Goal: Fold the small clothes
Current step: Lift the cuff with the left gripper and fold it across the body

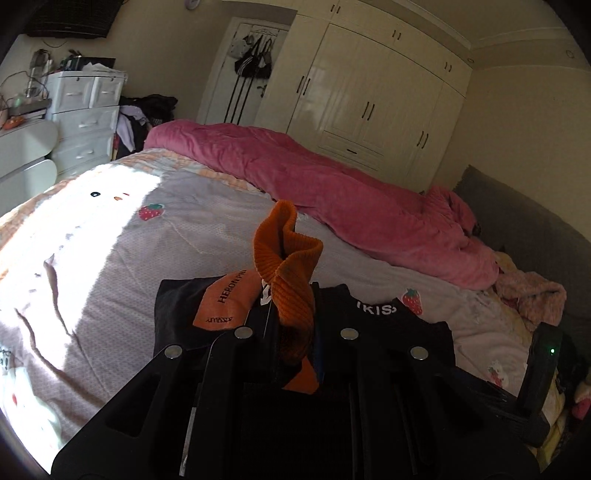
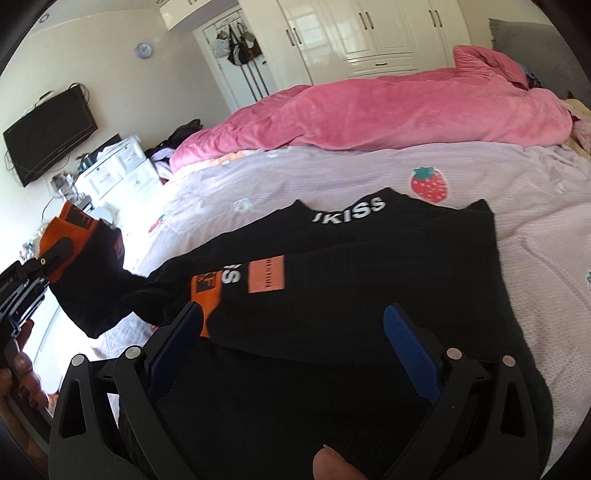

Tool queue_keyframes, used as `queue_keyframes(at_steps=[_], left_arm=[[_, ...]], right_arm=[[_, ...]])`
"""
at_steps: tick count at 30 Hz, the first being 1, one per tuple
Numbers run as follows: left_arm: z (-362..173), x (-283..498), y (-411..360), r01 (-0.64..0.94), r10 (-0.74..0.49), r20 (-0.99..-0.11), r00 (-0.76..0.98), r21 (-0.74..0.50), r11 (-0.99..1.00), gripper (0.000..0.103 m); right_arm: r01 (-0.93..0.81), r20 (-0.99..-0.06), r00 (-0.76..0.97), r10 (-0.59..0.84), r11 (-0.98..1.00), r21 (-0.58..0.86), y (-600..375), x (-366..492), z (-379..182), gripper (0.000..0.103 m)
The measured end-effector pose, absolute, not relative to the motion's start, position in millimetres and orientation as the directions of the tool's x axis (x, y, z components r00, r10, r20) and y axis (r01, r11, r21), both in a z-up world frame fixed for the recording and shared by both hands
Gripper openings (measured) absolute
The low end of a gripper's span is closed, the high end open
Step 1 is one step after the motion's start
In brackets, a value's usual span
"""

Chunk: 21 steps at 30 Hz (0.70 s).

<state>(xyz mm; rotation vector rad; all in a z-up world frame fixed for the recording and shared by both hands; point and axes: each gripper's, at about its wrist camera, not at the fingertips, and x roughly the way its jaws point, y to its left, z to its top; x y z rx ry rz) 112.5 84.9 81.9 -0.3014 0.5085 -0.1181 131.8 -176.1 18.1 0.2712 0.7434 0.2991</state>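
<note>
We are holding a black top spread across the bed, its "UKISS" lettering facing the pink blanket bunched along the far side. Our left gripper is lifting one sleeve off the bed, its fingers clamped together on the orange ribbed cuff, which is sticking up above them in the left wrist view. From the right wrist view that same gripper is showing at the left edge, the sleeve hanging from it and stretching back to the body of the top. A hand is gripping its handle below.

Our right gripper is hovering over the near part of the top, its blue-padded fingers standing wide apart with black fabric lying below and between them, nothing pinched. An orange patch and an orange-and-black label are showing on the other sleeve, which is lying folded across the chest. A strawberry print is marking the sheet just beyond the collar. White drawers, a wall-mounted television and a wardrobe are lining the room behind.
</note>
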Motion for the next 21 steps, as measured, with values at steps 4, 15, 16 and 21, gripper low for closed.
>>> queue_keyframes(at_steps=[4, 15, 16, 21], left_arm=[[72, 121, 53, 0.098, -0.235, -0.484, 0.843, -0.291, 0.952, 0.007], [10, 139, -20, 0.233, -0.337, -0.611, 0.716, -0.245, 0.941, 0.008], [6, 140, -24, 0.246, -0.349, -0.620, 0.703, -0.248, 0.937, 0.009], [4, 134, -32, 0.307, -0.426, -0.609, 0.669, -0.294, 0.905, 0.027]], right_arm=[[-0.128, -0.614, 0.715, 0.335, 0.926, 0.356, -200, 131, 17, 0.098], [-0.015, -0.623, 0.737, 0.262, 0.928, 0.373, -257, 129, 6, 0.098], [-0.010, -0.623, 0.738, 0.259, 0.927, 0.374, -260, 129, 5, 0.098], [0.003, -0.623, 0.741, 0.252, 0.926, 0.378, -266, 130, 3, 0.098]])
